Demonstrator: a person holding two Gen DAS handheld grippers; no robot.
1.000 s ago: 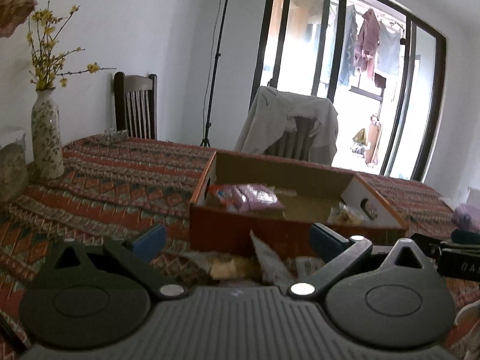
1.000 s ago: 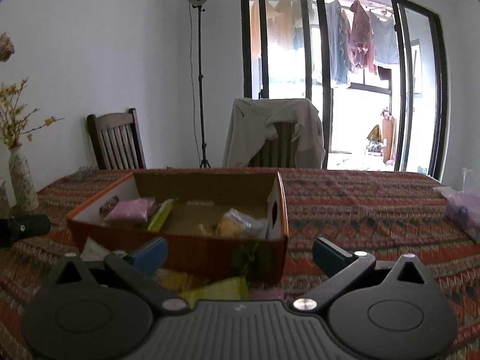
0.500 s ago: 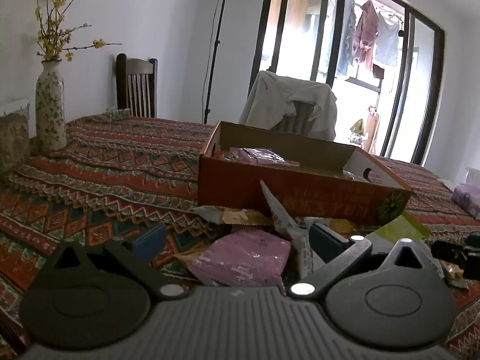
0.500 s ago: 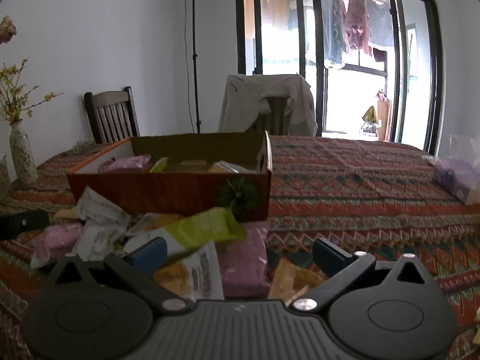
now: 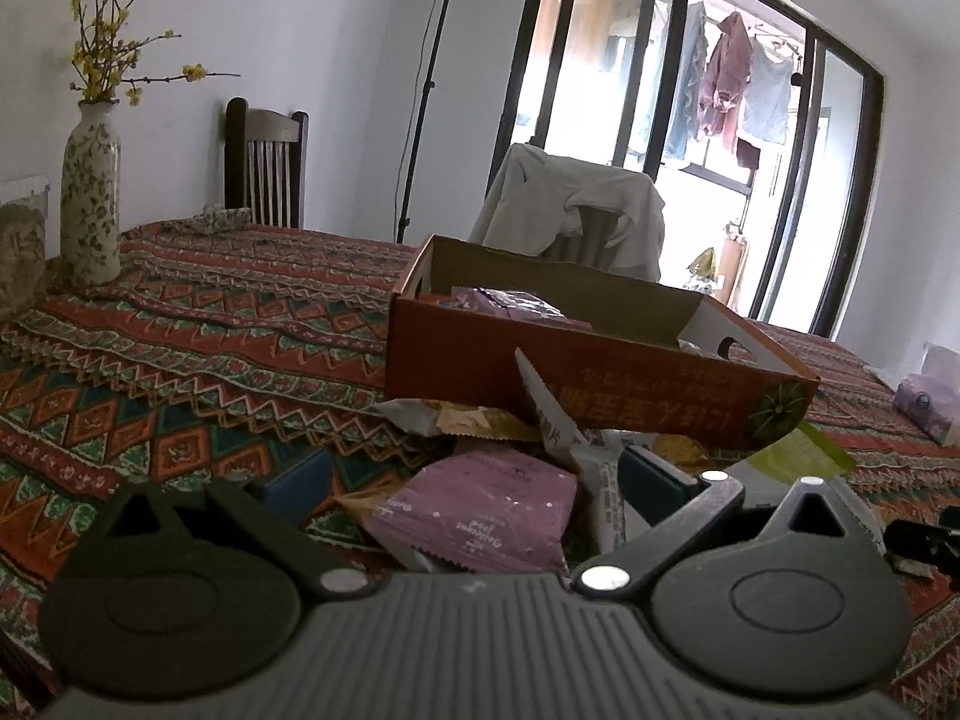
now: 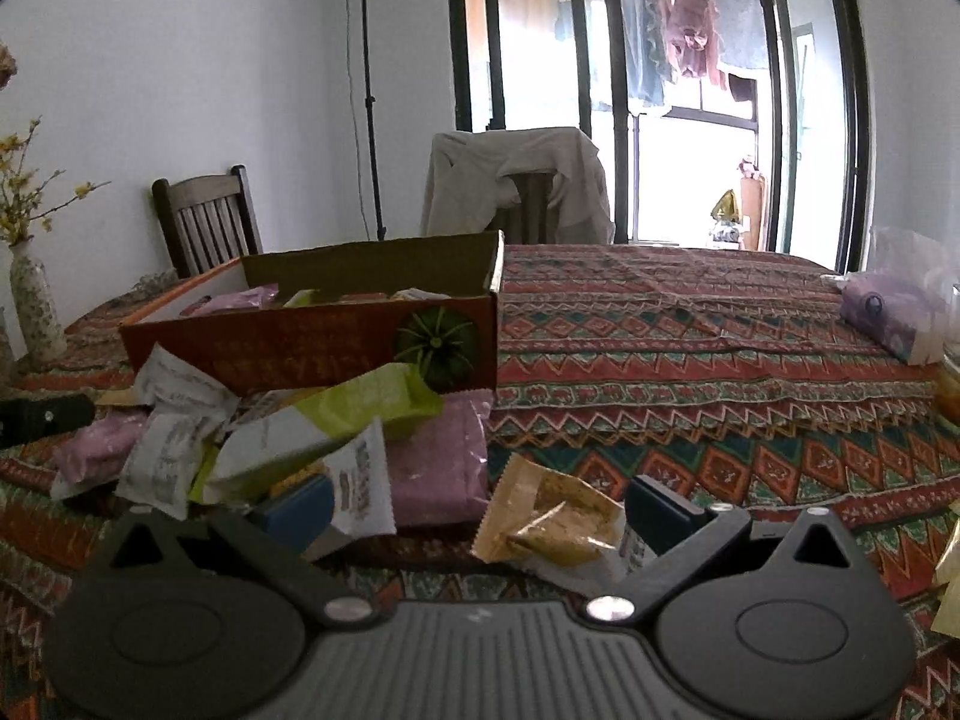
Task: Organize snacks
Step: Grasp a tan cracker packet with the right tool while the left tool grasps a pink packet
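Note:
An orange cardboard box (image 5: 576, 372) with several snack packs inside stands on the patterned tablecloth; it also shows in the right wrist view (image 6: 312, 336). A pile of loose snack packs lies in front of it. My left gripper (image 5: 474, 483) is open, low over a purple pack (image 5: 480, 510), with a white pack (image 5: 558, 426) standing beside it. My right gripper (image 6: 480, 507) is open, low over a golden pack (image 6: 552, 516), with a white pack (image 6: 360, 480), a green pack (image 6: 360, 408) and a purple pack (image 6: 438, 468) to the left of it.
A flowered vase (image 5: 90, 192) stands at the far left. Two chairs (image 6: 516, 192) stand behind the table. A purple tissue pack (image 6: 888, 312) lies at the right. A yellow wrapper (image 6: 951, 588) lies at the right edge. The left gripper's tip (image 6: 42, 417) shows in the right wrist view.
Both grippers have come down and back from the box toward the pile of loose packs in front of it. Both stayed open.

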